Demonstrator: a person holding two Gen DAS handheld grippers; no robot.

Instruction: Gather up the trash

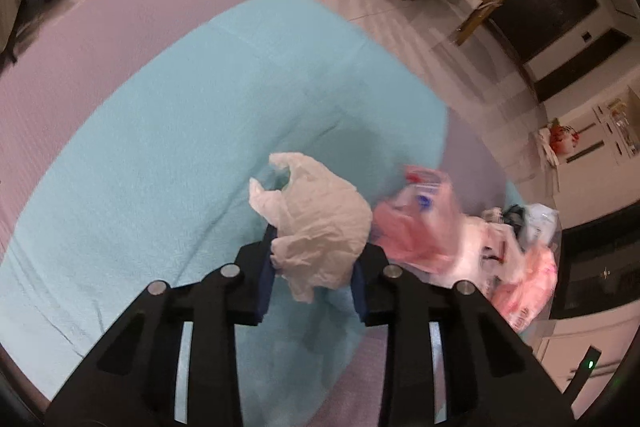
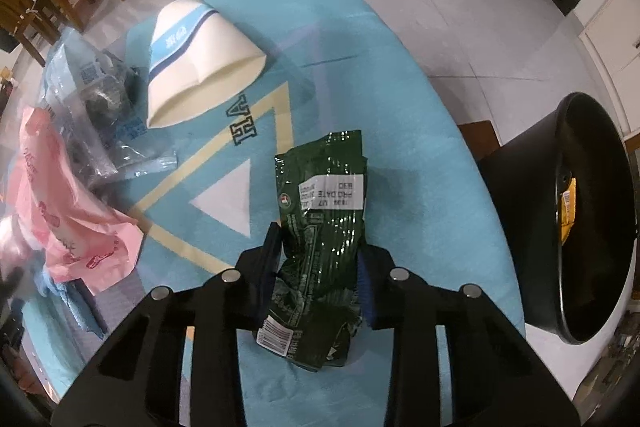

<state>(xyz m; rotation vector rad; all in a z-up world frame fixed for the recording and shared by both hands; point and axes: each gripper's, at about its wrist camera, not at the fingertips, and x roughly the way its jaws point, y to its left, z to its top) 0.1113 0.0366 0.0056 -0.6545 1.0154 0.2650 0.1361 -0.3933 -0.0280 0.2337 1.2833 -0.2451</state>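
- Left gripper (image 1: 316,259) clamps a crumpled white plastic bag (image 1: 316,223).
- Right gripper (image 2: 320,263) pinches a crinkled dark-green foil wrapper (image 2: 320,227); its white label (image 2: 334,191) reads "PRO DATE".

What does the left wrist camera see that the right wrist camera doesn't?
Only the left view shows the left gripper clamping a crumpled white plastic bag.

Only the right view shows the right gripper clamping a green wrapper, a flattened paper cup and a black bin.

Both show the blue rug and pink bags.
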